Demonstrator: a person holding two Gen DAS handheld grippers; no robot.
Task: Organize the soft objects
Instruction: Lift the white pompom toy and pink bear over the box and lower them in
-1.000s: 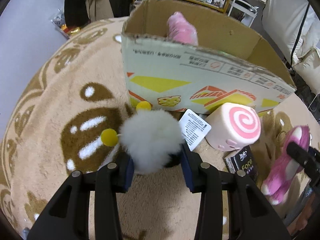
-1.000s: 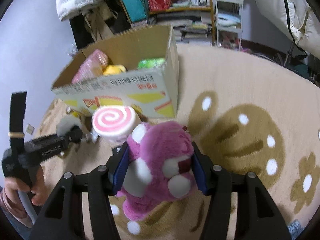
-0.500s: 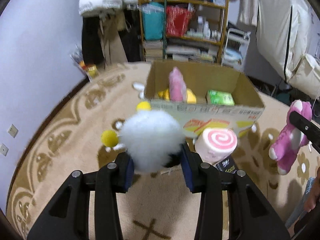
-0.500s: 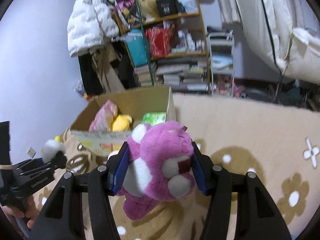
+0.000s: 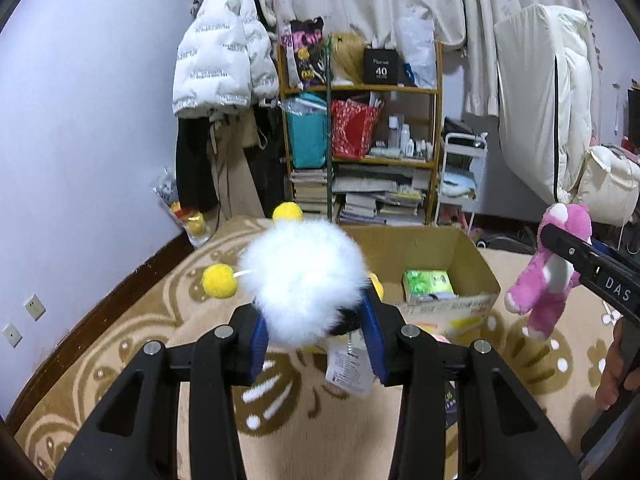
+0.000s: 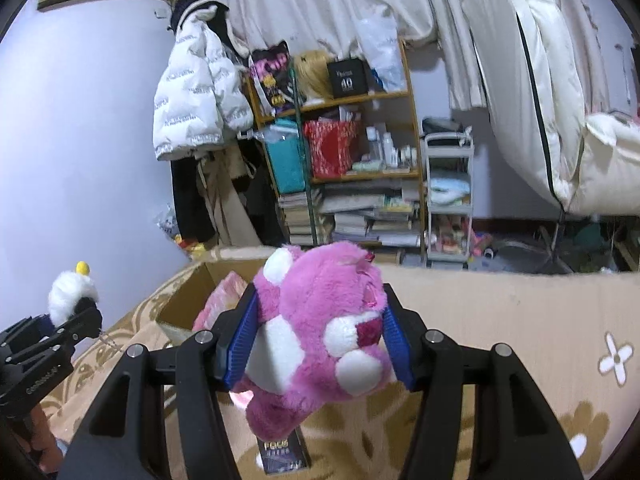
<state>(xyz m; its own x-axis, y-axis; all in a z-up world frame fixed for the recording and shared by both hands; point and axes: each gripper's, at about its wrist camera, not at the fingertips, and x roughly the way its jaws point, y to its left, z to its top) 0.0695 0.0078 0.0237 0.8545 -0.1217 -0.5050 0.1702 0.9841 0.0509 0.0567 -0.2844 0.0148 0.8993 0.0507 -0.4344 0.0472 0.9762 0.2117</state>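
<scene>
From the left wrist, the left gripper (image 5: 316, 330) clenched a white puff (image 5: 302, 280) above the box's (image 5: 460, 308) near edge.

From the right wrist, the right gripper (image 6: 318, 344) clenched a pink bear (image 6: 320, 328), aloft over the rug (image 6: 500, 312) beside the box (image 6: 188, 300).

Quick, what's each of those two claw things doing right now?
Left gripper: closed on the white fluffy toy.
Right gripper: closed on the pink plush bear.
</scene>
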